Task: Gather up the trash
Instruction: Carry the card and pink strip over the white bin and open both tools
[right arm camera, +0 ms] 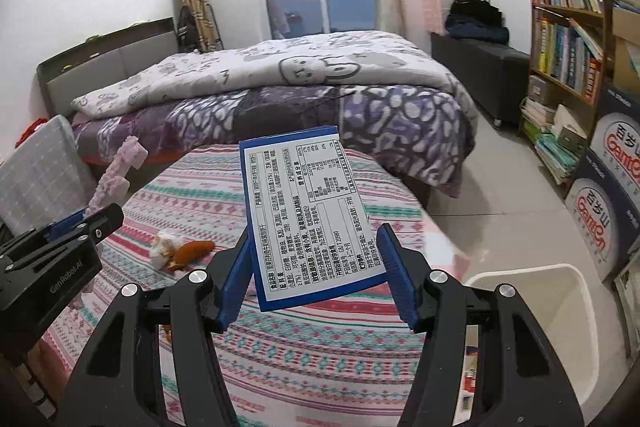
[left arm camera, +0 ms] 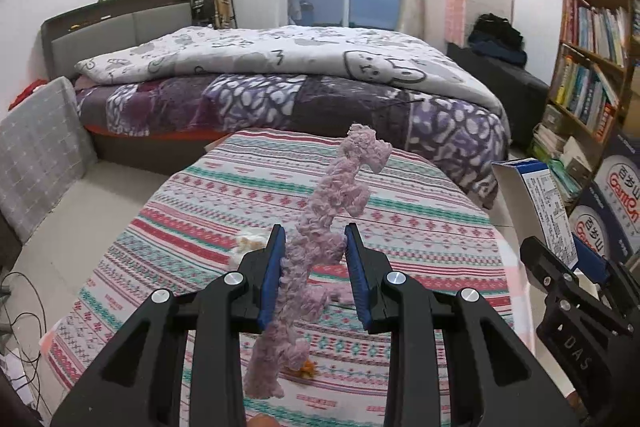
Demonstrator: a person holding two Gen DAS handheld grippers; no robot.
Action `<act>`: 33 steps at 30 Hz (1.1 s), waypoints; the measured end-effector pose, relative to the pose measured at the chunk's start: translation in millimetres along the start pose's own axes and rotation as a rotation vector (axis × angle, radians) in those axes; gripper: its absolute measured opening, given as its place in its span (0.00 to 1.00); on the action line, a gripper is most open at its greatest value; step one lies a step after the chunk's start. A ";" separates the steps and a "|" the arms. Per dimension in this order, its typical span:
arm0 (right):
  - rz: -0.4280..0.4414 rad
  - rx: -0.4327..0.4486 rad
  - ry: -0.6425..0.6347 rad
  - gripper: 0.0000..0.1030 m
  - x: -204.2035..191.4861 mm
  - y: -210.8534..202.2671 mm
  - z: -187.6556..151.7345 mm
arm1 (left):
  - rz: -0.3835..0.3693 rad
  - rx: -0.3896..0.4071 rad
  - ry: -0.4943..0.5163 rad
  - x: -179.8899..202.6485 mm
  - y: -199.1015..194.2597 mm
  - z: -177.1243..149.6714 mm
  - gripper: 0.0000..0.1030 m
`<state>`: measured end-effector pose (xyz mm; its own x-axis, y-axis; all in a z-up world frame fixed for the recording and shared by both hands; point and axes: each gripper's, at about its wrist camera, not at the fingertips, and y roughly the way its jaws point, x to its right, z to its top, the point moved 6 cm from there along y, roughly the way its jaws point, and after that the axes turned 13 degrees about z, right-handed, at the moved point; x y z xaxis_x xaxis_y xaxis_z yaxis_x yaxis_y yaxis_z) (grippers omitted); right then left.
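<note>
My left gripper (left arm camera: 315, 247) is shut on a long pink fluffy strip (left arm camera: 320, 227) and holds it above the table; the strip sticks up past the fingers and hangs below them. It also shows at the left of the right wrist view (right arm camera: 116, 171). My right gripper (right arm camera: 316, 259) is shut on a blue and white food box (right arm camera: 308, 219), held above the table. The box also shows in the left wrist view (left arm camera: 540, 203). A white tissue wad (right arm camera: 164, 247) and orange peel (right arm camera: 194, 251) lie on the patterned tablecloth (right arm camera: 300, 355).
A white trash bin (right arm camera: 532, 315) stands on the floor right of the table. A bed (left arm camera: 280, 87) lies behind the table. A bookshelf (right arm camera: 568, 27) and printed cartons (right arm camera: 612, 195) stand at the right. Cables (left arm camera: 20, 311) lie on the floor at the left.
</note>
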<state>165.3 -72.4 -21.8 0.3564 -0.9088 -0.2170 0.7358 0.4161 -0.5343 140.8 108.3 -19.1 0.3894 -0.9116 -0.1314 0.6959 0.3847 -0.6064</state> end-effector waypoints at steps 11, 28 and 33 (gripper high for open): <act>-0.115 0.037 0.119 0.55 71.5 -31.8 0.7 | -0.066 0.009 0.052 44.4 -7.8 -6.1 0.30; -0.358 0.012 0.355 0.63 182.8 -76.4 -21.0 | -0.180 0.008 0.192 129.1 -21.8 -28.8 0.30; -0.430 0.051 0.417 0.85 206.2 -102.7 -24.3 | -0.232 0.007 0.246 155.0 -31.3 -39.7 0.30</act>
<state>149.2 -303.2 -31.6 -0.2280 -0.9270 -0.2977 0.7942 -0.0002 -0.6076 155.4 -50.7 -51.6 0.0634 -0.9822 -0.1768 0.7536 0.1633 -0.6367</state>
